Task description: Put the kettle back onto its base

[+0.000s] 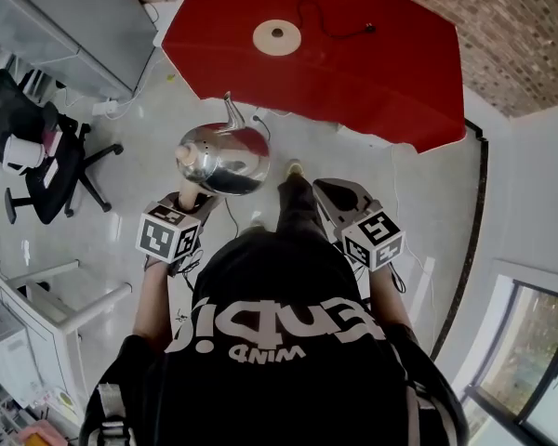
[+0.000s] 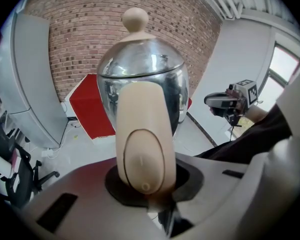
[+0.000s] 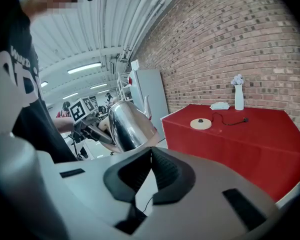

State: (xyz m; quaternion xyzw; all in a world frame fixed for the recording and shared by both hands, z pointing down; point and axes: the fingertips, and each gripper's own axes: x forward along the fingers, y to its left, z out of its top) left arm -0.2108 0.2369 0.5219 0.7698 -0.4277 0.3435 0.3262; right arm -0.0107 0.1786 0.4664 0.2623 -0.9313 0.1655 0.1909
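A shiny steel kettle point(image 1: 225, 159) with a beige handle point(image 2: 142, 149) and knob hangs in the air over the floor, short of the red table point(image 1: 372, 63). My left gripper point(image 1: 193, 198) is shut on the handle, which fills the gap between the jaws in the left gripper view point(image 2: 145, 184). The round beige base point(image 1: 277, 37) lies on the table's far left part, its black cord trailing right. My right gripper point(image 1: 330, 193) hovers to the right of the kettle, holding nothing, its pads meeting at the tip point(image 3: 150, 151). From the right gripper view the kettle point(image 3: 130, 124) is at left and the base point(image 3: 200, 124) at right.
A white vase point(image 3: 238, 98) and a white cloth stand at the table's back by the brick wall. A grey cabinet point(image 1: 74, 26) is left of the table, a black office chair point(image 1: 46, 170) on the floor at left, a white cart point(image 1: 37, 314) at lower left.
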